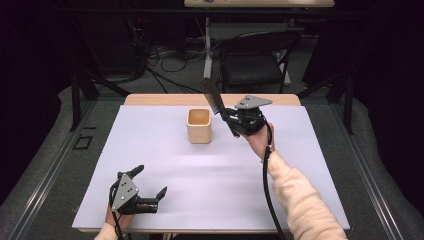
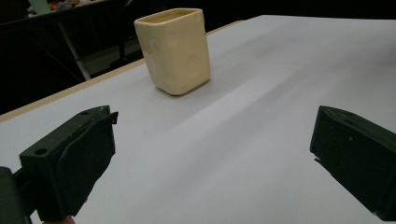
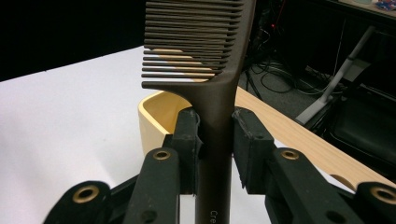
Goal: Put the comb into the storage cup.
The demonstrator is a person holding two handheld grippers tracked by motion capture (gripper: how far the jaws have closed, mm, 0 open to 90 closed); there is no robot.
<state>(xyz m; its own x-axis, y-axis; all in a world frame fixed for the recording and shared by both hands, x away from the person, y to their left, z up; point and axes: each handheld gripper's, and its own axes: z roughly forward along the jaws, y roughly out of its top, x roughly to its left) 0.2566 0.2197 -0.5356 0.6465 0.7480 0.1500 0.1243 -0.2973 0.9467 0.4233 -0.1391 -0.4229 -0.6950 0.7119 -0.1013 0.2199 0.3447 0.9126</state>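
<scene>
Gripping a dark brown wide-toothed comb by its handle, the right gripper holds it beside the cream cup; the left gripper rests with jaws spread, holding nothing.

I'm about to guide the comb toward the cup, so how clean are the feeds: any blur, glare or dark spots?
High view: even light on the white table cover, surroundings dark, comb slightly soft. Right gripper view: comb sharp, close claw pads softer, background dim. Left gripper view: cream cup clear, near pads a bit blurred; no harsh glare.
</scene>
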